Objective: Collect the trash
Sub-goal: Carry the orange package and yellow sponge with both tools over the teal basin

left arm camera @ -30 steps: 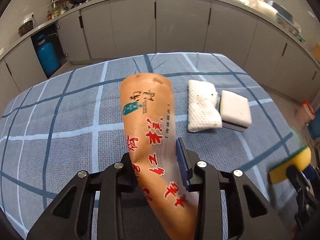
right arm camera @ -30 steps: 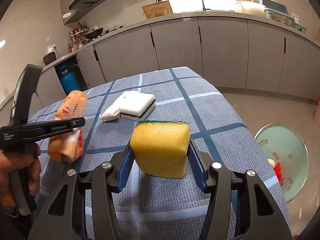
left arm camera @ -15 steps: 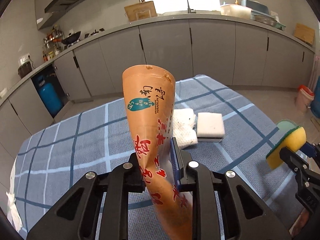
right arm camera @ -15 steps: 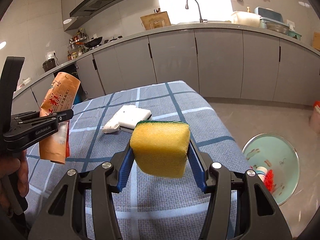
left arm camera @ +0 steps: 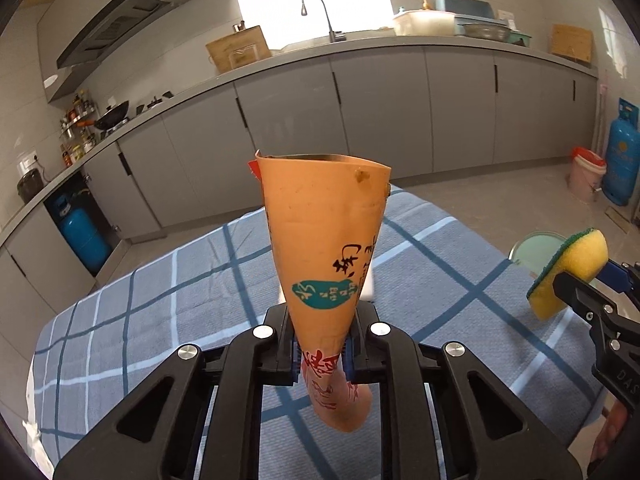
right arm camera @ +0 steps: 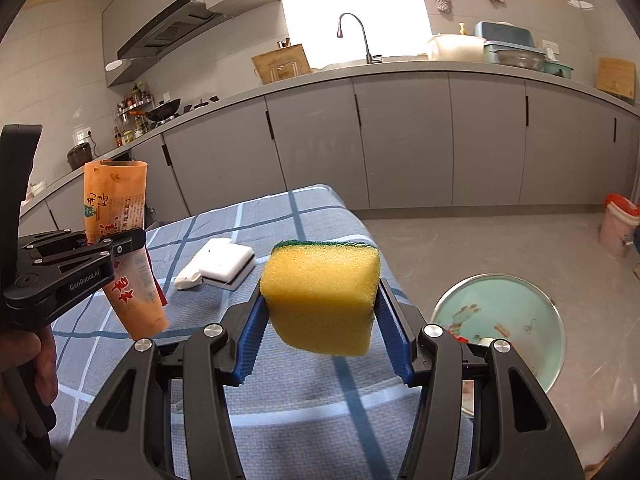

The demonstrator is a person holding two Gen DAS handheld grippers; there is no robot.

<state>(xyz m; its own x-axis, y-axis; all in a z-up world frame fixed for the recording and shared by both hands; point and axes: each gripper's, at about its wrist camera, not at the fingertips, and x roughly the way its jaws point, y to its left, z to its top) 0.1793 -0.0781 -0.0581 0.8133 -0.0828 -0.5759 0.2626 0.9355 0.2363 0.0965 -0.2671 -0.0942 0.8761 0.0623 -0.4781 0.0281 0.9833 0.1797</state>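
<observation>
Wrapper, orange (left arm camera: 320, 240), squeezed upright as my left gripper (left arm camera: 322, 356) had just been closing on it above the bench (left arm camera: 132, 320); sponge (right arm camera: 322, 296) clamped in my right gripper (right arm camera: 320, 334); advised carrying both level over the floor basin (right arm camera: 520, 312) before release.

"GenRobot.AI" is printed on the left tongs (right arm camera: 132, 242).

In the left wrist view the orange packet (left arm camera: 324, 264) hides most of the white items behind it. Contents of the green basin (right arm camera: 500, 328) are too small to identify.
</observation>
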